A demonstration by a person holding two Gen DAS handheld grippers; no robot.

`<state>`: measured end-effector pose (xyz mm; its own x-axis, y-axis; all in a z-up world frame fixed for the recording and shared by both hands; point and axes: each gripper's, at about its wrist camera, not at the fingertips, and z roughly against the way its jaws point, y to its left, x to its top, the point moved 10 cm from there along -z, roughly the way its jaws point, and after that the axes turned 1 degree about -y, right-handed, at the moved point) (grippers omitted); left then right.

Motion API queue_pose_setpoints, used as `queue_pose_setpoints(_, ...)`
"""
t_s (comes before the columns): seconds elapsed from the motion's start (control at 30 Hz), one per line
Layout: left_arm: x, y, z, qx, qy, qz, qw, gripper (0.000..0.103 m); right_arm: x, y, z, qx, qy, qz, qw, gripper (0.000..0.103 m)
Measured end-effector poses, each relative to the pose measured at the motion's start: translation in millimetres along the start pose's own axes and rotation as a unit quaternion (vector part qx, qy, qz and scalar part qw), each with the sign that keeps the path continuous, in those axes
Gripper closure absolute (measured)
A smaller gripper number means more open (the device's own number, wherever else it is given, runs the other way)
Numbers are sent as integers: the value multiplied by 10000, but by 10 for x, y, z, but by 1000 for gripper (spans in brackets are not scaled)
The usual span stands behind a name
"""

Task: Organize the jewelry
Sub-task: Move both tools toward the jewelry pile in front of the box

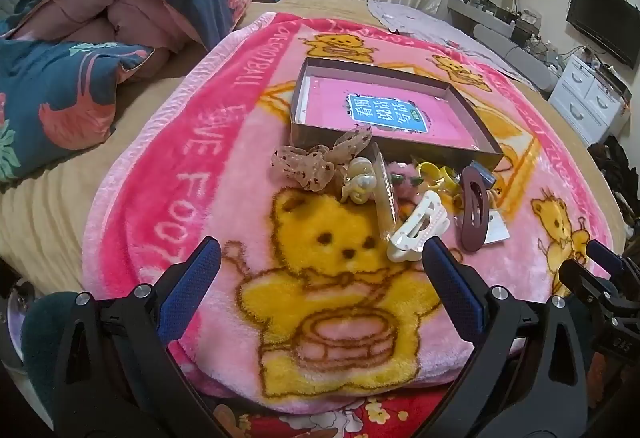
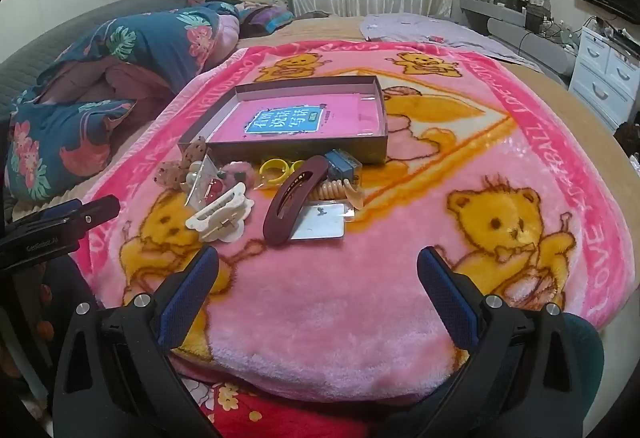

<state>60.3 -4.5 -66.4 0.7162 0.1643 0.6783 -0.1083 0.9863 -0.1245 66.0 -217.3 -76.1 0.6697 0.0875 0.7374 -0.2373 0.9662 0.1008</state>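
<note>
Two grippers hover released over the pink blanket (image 2: 320,318), nothing between the jaws of either. Just ahead of the left gripper (image 1: 320,262), by its right finger, lies the white claw clip (image 1: 418,230). The maroon hair clip (image 2: 294,200) lies ahead of the right gripper (image 2: 318,266), its long axis running away and rightward. Beyond the pile sits the empty tray (image 2: 280,152).

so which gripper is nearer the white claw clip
Left. The left gripper hangs open just short of the white claw clip, its right finger almost beside it. The right gripper is open too, with the clip farther off to its left.
</note>
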Motion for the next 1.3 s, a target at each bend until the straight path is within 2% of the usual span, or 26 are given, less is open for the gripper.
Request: queue_pose_setpoints(1.3,75,78,45,-2,-54,54,10000,8,23,-11,21,109,94,-81,9999,4)
